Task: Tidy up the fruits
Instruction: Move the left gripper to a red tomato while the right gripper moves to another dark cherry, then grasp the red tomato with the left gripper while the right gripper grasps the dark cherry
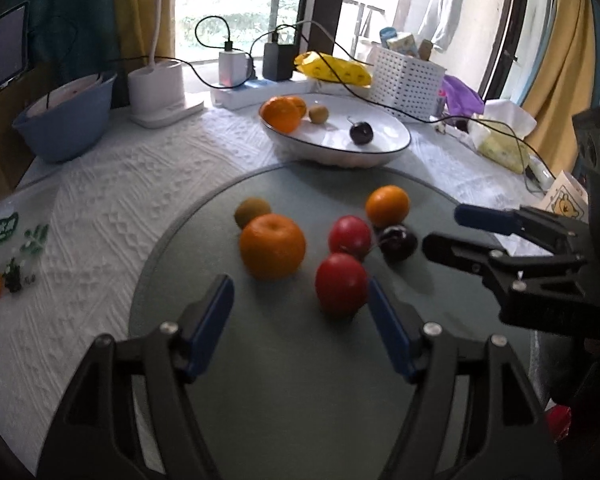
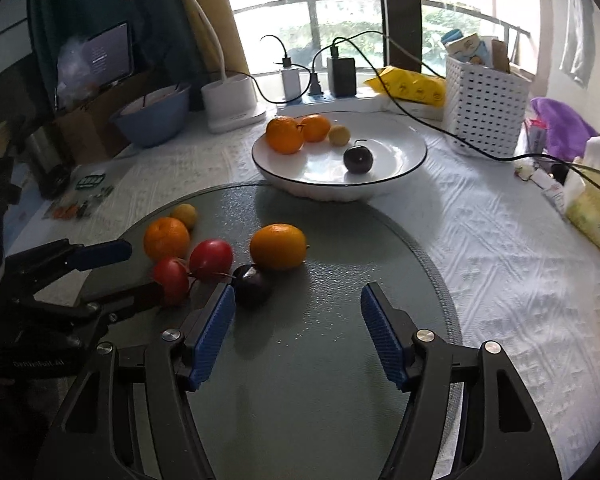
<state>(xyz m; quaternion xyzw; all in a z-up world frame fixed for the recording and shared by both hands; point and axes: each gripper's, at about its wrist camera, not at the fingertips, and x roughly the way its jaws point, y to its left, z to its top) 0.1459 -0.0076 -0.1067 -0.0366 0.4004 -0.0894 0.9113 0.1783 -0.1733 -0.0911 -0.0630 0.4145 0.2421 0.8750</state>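
Note:
On a round grey mat (image 1: pixel 284 380) lie two oranges (image 1: pixel 272 246) (image 1: pixel 387 205), two red fruits (image 1: pixel 341 283) (image 1: pixel 349 237), a dark plum (image 1: pixel 398 242) and a small kiwi (image 1: pixel 252 211). A white bowl (image 1: pixel 392 148) behind holds two oranges (image 1: pixel 281 113), a kiwi (image 1: pixel 318 113) and a dark plum (image 1: pixel 361 132). My left gripper (image 1: pixel 300 304) is open, just short of the near red fruit. My right gripper (image 2: pixel 298 304) is open and empty over the mat, the plum (image 2: pixel 252 285) beside its left finger. It also shows in the left wrist view (image 1: pixel 444 230).
A blue bowl (image 1: pixel 66 120), a white lamp base (image 1: pixel 158 88), a power strip with chargers and cables (image 1: pixel 256 88), a yellow bag (image 1: pixel 332 66) and a white basket (image 1: pixel 406 76) stand at the back. A tissue pack (image 1: pixel 500 136) lies right. A white cloth (image 1: pixel 100 220) covers the table.

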